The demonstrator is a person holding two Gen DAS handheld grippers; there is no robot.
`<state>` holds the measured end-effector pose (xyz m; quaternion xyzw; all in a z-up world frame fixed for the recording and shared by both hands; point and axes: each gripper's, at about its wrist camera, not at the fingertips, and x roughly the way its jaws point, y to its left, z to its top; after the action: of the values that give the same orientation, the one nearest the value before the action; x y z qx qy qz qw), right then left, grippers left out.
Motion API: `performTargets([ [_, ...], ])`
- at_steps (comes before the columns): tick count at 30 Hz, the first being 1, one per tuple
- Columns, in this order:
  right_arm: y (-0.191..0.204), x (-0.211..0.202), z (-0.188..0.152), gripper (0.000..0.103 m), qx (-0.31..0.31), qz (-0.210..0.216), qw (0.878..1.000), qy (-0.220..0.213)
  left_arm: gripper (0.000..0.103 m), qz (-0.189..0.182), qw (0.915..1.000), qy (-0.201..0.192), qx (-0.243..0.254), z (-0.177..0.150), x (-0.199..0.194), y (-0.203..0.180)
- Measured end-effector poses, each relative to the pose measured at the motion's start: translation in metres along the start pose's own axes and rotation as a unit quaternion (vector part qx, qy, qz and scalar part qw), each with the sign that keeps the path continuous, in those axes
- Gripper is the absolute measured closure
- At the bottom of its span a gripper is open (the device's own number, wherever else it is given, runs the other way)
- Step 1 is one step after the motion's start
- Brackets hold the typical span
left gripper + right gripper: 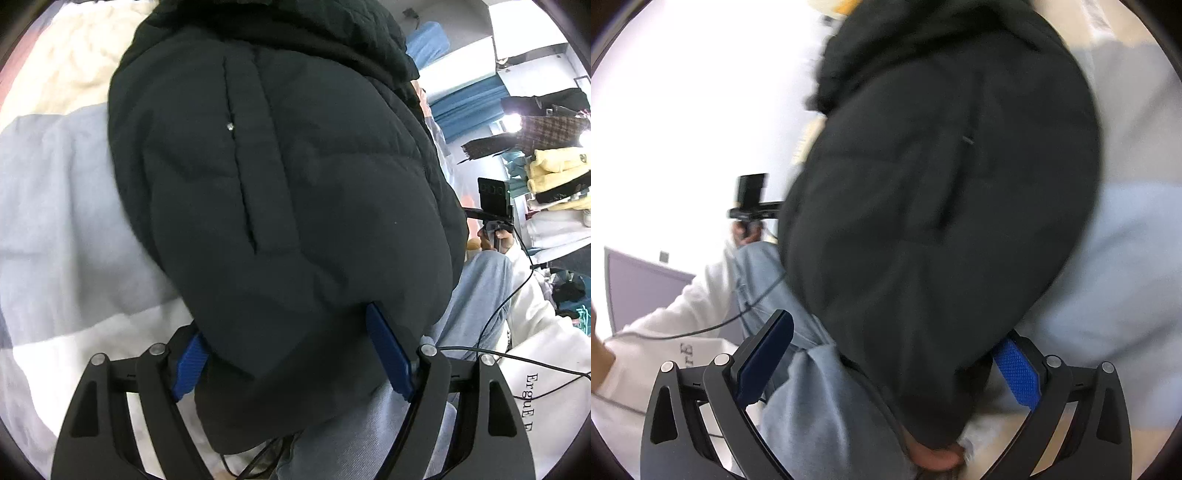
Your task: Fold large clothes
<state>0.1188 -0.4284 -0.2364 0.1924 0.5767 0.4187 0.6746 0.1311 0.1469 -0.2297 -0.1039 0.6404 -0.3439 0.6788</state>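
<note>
A large black padded jacket (280, 177) fills the left wrist view, lying over a pale blue and white bedcover (55, 206). Its lower hem sits between the blue pads of my left gripper (288, 336), whose jaws stand wide apart around the bulky cloth. In the right wrist view the same jacket (945, 192) is blurred and its hem hangs between the wide-apart fingers of my right gripper (897, 336). The other gripper (495, 206) shows in the left wrist view at the right, and in the right wrist view (753, 206) at the left.
The person's legs in light blue jeans (476, 295) and a white sweatshirt (546, 339) are close on the right, with a black cable (509, 291). A cream fleece blanket (81, 62) lies at the back. Stacked yellow clothes (554, 170) are far right.
</note>
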Motion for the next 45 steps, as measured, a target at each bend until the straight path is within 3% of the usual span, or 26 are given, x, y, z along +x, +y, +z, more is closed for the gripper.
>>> performTargets([
  [4, -0.025, 0.022, 0.004, 0.000, 0.044, -0.021, 0.998, 0.044, 0.023, 0.015, 0.9986, 0.031, -0.039, 0.008, 0.018, 0.015],
  [6, -0.026, 0.028, 0.010, 0.000, 0.045, -0.021, 0.997, 0.053, 0.021, 0.033, 0.9983, 0.037, -0.033, 0.015, 0.024, 0.010],
  [11, 0.014, 0.032, 0.031, 0.001, -0.021, 0.011, 0.999, 0.043, 0.022, 0.079, 0.9959, 0.043, 0.007, 0.024, 0.030, -0.016],
  [13, 0.030, 0.031, 0.036, 0.004, -0.052, -0.008, 0.998, 0.046, 0.024, 0.084, 0.9959, 0.035, -0.004, 0.029, 0.029, -0.022],
  [14, 0.033, 0.033, 0.038, 0.017, -0.056, -0.019, 0.997, 0.050, 0.028, 0.089, 0.9956, 0.027, -0.017, 0.033, 0.029, -0.023],
  [15, 0.038, 0.034, 0.039, 0.043, -0.064, -0.042, 0.996, 0.052, 0.031, 0.085, 0.9958, 0.018, -0.031, 0.036, 0.027, -0.026],
  [17, 0.046, 0.033, 0.040, 0.067, -0.070, -0.076, 0.994, 0.043, 0.043, 0.090, 0.9954, 0.001, -0.031, 0.039, 0.024, -0.036],
  [21, 0.060, 0.024, 0.037, 0.087, -0.067, -0.106, 0.992, 0.014, 0.063, 0.086, 0.9928, -0.031, -0.078, 0.041, 0.012, -0.038],
  [23, 0.075, 0.005, 0.037, 0.092, -0.074, -0.127, 0.989, -0.021, 0.078, 0.112, 0.9861, -0.071, -0.100, 0.038, 0.002, -0.045],
  [26, 0.092, -0.027, 0.039, 0.094, -0.060, -0.133, 0.985, -0.087, 0.089, 0.093, 0.9742, -0.135, -0.155, 0.029, -0.026, -0.043],
  [28, 0.110, -0.049, 0.038, 0.096, -0.070, -0.152, 0.977, -0.136, 0.092, 0.085, 0.9666, -0.173, -0.169, 0.024, -0.046, -0.051],
  [32, 0.129, -0.092, 0.040, 0.097, -0.048, -0.145, 0.963, -0.222, 0.096, 0.063, 0.9472, -0.235, -0.209, 0.012, -0.098, -0.047],
  [35, 0.145, -0.113, 0.034, 0.098, -0.042, -0.138, 0.953, -0.267, 0.098, 0.051, 0.9282, -0.286, -0.232, -0.001, -0.123, -0.049],
  [37, 0.161, -0.126, 0.024, 0.098, -0.045, -0.136, 0.946, -0.290, 0.098, 0.028, 0.9213, -0.308, -0.235, -0.015, -0.139, -0.053],
  [42, 0.196, -0.153, -0.011, 0.099, -0.055, -0.117, 0.938, -0.323, 0.098, 0.008, 0.9215, -0.320, -0.220, -0.047, -0.161, -0.077],
  [45, 0.222, -0.153, -0.032, 0.099, -0.048, -0.101, 0.936, -0.334, 0.098, 0.030, 0.9331, -0.299, -0.197, -0.068, -0.172, -0.100],
])
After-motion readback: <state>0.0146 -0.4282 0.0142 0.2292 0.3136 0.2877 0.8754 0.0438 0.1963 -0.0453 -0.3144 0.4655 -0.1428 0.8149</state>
